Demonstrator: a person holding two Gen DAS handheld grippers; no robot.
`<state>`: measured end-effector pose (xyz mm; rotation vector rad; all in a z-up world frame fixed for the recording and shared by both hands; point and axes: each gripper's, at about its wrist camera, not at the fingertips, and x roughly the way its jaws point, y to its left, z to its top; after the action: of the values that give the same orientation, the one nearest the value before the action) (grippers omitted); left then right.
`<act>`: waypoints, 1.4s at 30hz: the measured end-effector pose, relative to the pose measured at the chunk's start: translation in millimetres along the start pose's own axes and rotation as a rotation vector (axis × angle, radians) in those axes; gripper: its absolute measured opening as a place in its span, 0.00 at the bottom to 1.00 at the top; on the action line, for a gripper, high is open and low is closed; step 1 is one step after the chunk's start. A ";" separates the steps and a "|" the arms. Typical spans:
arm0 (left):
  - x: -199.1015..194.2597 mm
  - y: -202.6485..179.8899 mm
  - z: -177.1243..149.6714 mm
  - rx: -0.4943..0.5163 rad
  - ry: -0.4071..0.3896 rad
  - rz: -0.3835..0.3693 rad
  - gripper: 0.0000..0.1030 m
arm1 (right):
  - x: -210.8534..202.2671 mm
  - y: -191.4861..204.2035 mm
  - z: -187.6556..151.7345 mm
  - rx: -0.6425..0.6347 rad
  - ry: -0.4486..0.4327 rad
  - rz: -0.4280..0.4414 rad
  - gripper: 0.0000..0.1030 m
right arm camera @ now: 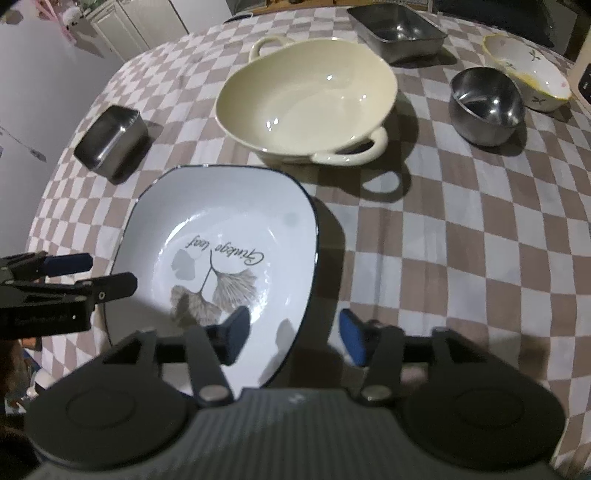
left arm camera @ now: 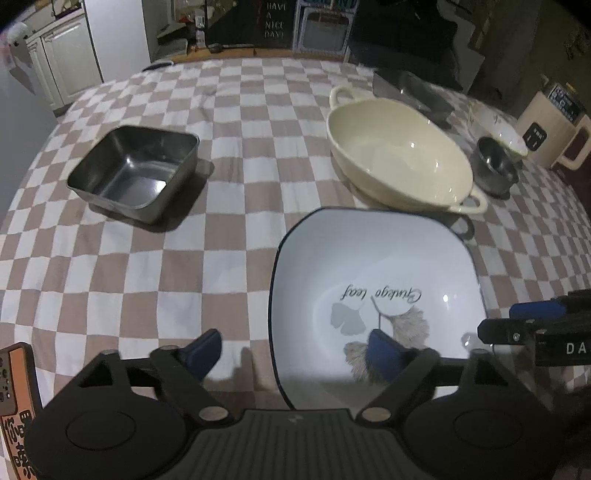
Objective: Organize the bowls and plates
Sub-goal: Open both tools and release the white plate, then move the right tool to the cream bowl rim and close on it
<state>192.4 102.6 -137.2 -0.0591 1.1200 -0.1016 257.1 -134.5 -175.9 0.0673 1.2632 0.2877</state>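
A white square plate with a dark rim and a ginkgo-leaf print lies on the checkered tablecloth. My left gripper stands open astride the plate's left rim, one blue pad over the cloth and the other over the plate's inside. My right gripper is open astride the right rim, and neither of its pads presses on the plate. Each gripper also shows at the edge of the other's view, as the right gripper and the left gripper.
Beyond the plate sits a cream two-handled bowl. A square steel container stands to the left. A round steel bowl, a flowered bowl and a steel tray stand far right. A beige appliance stands at the table's edge.
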 end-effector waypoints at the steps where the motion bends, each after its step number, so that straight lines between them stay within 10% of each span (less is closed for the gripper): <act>1: -2.2 -0.8 0.3 -0.002 -0.010 -0.002 0.91 | -2.9 -1.7 -0.1 0.005 -0.010 0.005 0.70; 10: -28.8 -13.2 9.9 -0.035 -0.151 -0.038 1.00 | -30.3 -21.9 5.9 0.065 -0.149 0.075 1.00; 26: -45.4 -52.3 52.1 -0.014 -0.300 -0.033 1.00 | -45.7 -64.7 25.0 0.393 -0.366 0.205 1.00; 38: -10.7 -60.2 127.3 -0.013 -0.367 0.013 1.00 | -21.0 -89.7 38.1 0.621 -0.291 0.253 0.99; 42: 14.4 -59.6 153.4 -0.040 -0.332 -0.004 1.00 | -11.1 -87.7 42.3 0.601 -0.255 0.299 0.83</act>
<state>333.6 41.3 -77.5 -0.1094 0.7903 -0.0696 309.5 -217.2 -170.9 0.7889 1.0467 0.1405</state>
